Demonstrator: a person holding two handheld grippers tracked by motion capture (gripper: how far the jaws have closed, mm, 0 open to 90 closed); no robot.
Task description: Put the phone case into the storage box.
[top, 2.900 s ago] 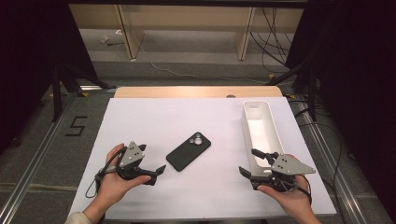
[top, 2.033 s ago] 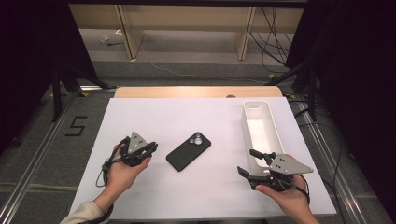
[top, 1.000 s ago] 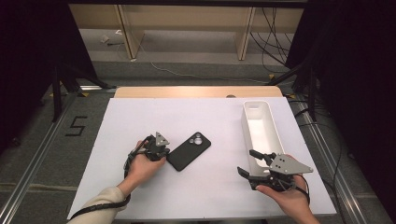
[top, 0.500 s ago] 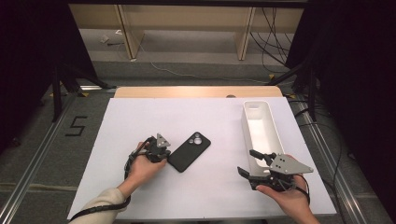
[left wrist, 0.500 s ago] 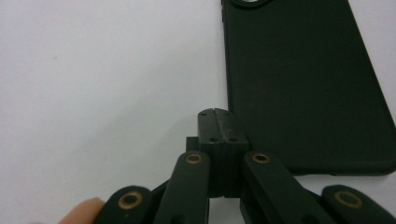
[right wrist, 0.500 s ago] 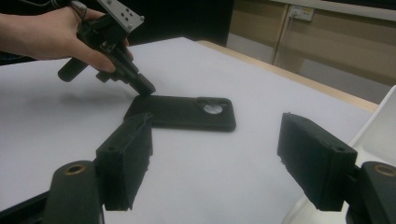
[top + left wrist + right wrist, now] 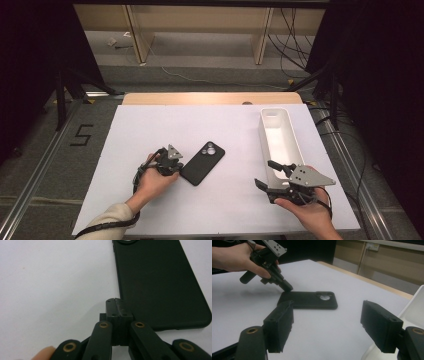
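A black phone [image 7: 202,162] lies back up on the white table [image 7: 150,125], its camera ring pointing to the far right. My left gripper [image 7: 180,167] is shut with nothing between its jaws. Its tips rest at the phone's left long edge near the lower corner. In the left gripper view the shut tips [image 7: 116,301] meet the phone [image 7: 160,285] at its side. My right gripper [image 7: 265,174] stands open and empty at the front right, beside the near end of a white bin [image 7: 276,135]. The right gripper view looks between its jaws [image 7: 328,322] towards the phone [image 7: 309,300] and the left gripper [image 7: 286,287].
The long white bin stands along the table's right side, its rim [image 7: 415,302] close to my right gripper. A wooden strip [image 7: 210,98] runs along the table's far edge. Metal rails [image 7: 40,165] flank the table on the floor.
The left hand came in from the front left to the phone's edge and has stayed there for the last second. The right gripper has not moved.
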